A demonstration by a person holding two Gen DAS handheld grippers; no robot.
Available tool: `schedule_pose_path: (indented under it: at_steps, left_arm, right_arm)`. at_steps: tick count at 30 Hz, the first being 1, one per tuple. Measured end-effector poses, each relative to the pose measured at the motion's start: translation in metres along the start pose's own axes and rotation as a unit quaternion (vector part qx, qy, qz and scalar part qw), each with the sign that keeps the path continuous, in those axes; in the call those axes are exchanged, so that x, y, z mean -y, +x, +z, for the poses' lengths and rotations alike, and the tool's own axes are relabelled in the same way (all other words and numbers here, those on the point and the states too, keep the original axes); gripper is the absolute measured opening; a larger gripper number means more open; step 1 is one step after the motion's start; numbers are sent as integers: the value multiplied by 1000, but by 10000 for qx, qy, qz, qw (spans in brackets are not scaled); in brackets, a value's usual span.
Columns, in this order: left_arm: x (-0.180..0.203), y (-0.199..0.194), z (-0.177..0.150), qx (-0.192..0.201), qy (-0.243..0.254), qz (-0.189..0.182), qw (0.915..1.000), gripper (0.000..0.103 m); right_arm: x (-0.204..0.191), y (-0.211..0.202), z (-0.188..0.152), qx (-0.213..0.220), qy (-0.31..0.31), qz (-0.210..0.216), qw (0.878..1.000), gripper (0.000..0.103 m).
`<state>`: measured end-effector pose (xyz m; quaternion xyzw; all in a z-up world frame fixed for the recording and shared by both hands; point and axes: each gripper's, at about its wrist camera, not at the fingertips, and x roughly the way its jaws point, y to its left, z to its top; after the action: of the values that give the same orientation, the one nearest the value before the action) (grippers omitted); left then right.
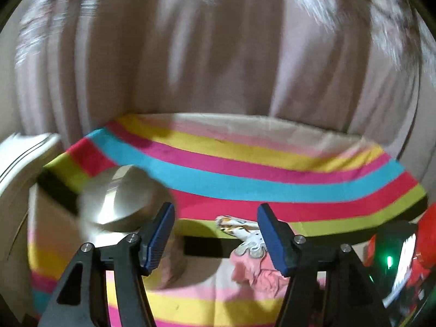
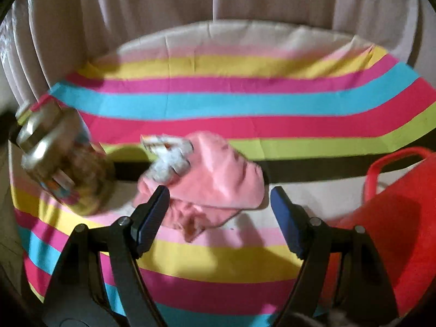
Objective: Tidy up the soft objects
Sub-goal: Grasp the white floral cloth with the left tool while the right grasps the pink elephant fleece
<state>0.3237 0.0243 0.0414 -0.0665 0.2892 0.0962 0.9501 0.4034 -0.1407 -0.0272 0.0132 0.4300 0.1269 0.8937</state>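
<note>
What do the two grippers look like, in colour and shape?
Both look alike. The left gripper and the right gripper each have two black angular arms with silver round bolts at the joints. Their fingers carry dark blue ribbed pads. No cables, markings or sleeves show.

No text, number or brand can be read anywhere. The jar (image 2: 65, 160) carries a coloured label, but it is too blurred to make out any letters.
</note>
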Motion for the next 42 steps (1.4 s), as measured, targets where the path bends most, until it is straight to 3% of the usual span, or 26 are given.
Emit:
schedule_pose_path:
  at_steps: [4,8,13,16,20,22,24,25,27,32,40,42]
  left_arm:
    - [29,70,6,-668,417,-277,9965,64]
    - [49,137,6,-1524,599,-330,9860,64]
    - [57,185,1,-2140,574,-71,9751,64]
    - [57,205,-14,-2708,509,-180,9611,64]
    - [58,194,-34,-2933,603,-491,9529,51]
    - [53,181,-41,-2983,443,-709,9508,39]
    - [47,168,-46,-3037,233,-1029,9469,14]
    - [44,162,-48,-3055,79,-1202,9445,10]
    - [36,142,-57,-3019,-255,-1588,9397,9]
    - [32,120,-79,-3033,-517,-1963,9310,7]
    - [36,108,-86,-3219,-430,-2692,9067,7]
    - [38,103,-86,-3210,-311,-2718,9067,7]
  right_arm:
    - [10,23,-16,-285,71,113,9995,79]
    - [20,35,-27,-453,161,215,9986,79]
    - [24,38,-31,-479,124,311,9983,83]
    - [24,36,-31,-464,109,390,9981,83]
    - [22,36,-31,-484,11,431,9979,84]
    - [20,35,-31,-493,-44,467,9977,84]
    - [19,34,-33,-536,-72,636,9965,84]
    - [18,34,-33,-573,-56,767,9954,84]
    - [17,34,-34,-602,-59,902,9941,84]
    - [10,28,-32,-504,-180,1279,9903,84]
    - [4,28,-32,-354,-332,1422,9886,83]
    - [2,30,-31,-287,-407,1481,9877,71]
